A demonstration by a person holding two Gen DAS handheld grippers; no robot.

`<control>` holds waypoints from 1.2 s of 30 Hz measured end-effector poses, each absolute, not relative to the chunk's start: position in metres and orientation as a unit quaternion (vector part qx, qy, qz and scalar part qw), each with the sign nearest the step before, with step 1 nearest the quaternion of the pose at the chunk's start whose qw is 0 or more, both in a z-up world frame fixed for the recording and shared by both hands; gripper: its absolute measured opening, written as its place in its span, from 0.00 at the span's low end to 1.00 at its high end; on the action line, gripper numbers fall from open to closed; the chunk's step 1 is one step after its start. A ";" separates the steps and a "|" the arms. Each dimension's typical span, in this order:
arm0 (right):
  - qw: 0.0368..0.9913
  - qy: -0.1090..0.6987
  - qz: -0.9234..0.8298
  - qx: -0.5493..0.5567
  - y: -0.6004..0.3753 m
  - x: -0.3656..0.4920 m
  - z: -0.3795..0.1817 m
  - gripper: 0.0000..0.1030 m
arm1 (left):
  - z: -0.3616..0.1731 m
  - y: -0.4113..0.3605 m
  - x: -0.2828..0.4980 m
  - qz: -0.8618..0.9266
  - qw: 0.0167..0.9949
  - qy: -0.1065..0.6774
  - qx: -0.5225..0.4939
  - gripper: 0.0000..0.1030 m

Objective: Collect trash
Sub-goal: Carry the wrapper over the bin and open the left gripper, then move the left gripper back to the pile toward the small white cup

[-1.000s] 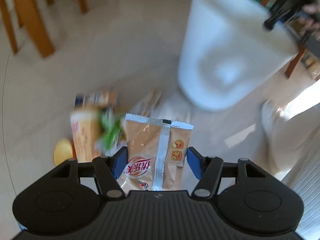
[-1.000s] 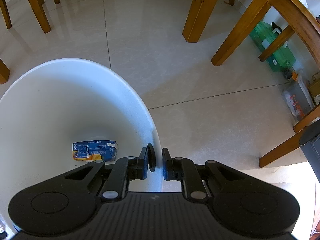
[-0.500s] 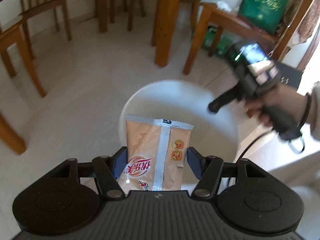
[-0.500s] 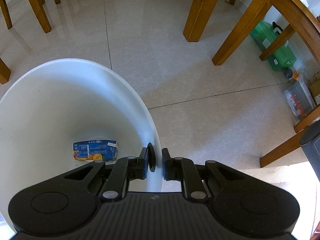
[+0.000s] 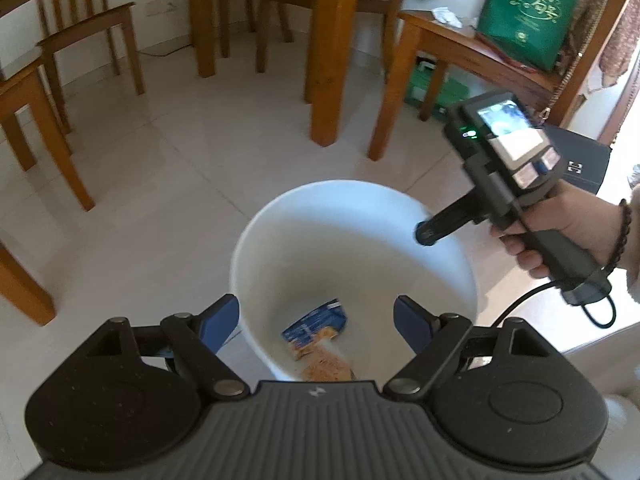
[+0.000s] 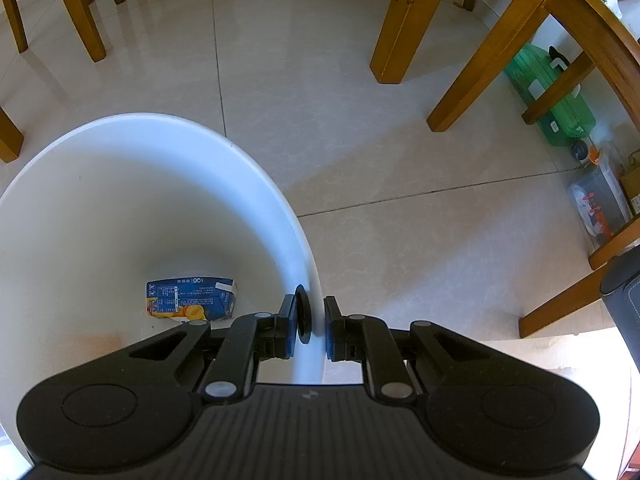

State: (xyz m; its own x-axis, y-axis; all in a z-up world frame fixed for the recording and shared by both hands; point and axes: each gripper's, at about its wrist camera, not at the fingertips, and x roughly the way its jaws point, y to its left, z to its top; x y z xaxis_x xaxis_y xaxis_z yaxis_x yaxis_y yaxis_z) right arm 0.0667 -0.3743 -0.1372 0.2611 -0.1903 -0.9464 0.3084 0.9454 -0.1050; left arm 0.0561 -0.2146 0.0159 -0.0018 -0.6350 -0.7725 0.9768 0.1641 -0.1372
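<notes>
right gripper (image 6: 314, 322) clamped on white bin (image 6: 224, 160) rim, blue carton (image 6: 190, 299) lying at the bottom, tiled floor (image 6: 360, 140) around.

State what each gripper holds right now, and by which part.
Left gripper: nothing, jaws just opened, empty. Right gripper: white bin, jaws pinching its rim, one inside, one outside.

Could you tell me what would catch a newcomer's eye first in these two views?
The tall white plastic bin fills the middle, with a blue juice carton and an orange snack wrapper at its bottom. The right gripper pinches its rim, while the left gripper hangs open above it.
</notes>
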 end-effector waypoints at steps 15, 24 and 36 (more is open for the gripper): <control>0.793 0.587 -0.158 0.051 -0.374 0.067 -0.137 0.16 | -0.060 -0.149 0.093 -0.464 0.728 0.463 0.203 0.89; 0.793 0.586 -0.159 0.049 -0.374 0.066 -0.137 0.16 | -0.145 -0.124 0.089 -0.387 0.740 0.510 0.206 0.88; 0.794 0.585 -0.159 0.045 -0.372 0.067 -0.137 0.16 | -0.235 -0.119 0.049 -0.435 0.713 0.520 0.177 0.88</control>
